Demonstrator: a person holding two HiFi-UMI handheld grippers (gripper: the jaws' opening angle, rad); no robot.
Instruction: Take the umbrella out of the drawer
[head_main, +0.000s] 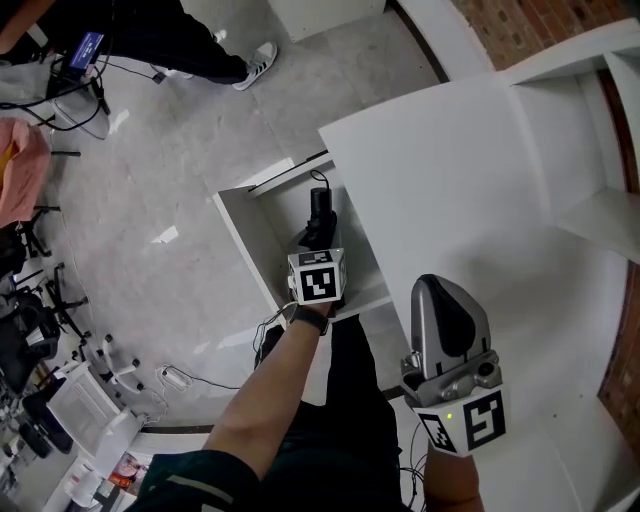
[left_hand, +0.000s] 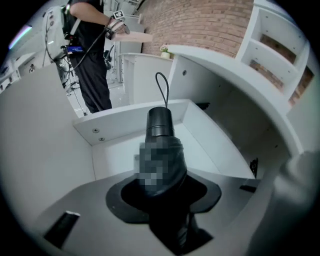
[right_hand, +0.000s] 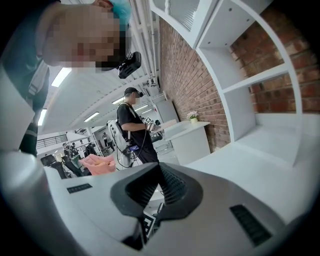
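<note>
White drawer (head_main: 243, 228) contains umbrella (head_main: 320, 212) gripped by left claw (left_hand: 162, 197).

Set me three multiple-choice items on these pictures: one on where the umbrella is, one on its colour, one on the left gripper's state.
1. Where is the umbrella?
A. on the floor
B. at the open drawer, in the left gripper
C. on a wall shelf

2. What colour is the umbrella?
A. pink
B. white
C. black

3. The left gripper's fingers are:
A. closed on the umbrella
B. wide apart on nothing
C. closed on a cable

Key:
1 B: the head view shows it inside the drawer's outline, under the left gripper.
2 C: it is black in both views.
3 A: the left gripper view shows the umbrella clamped between them.
</note>
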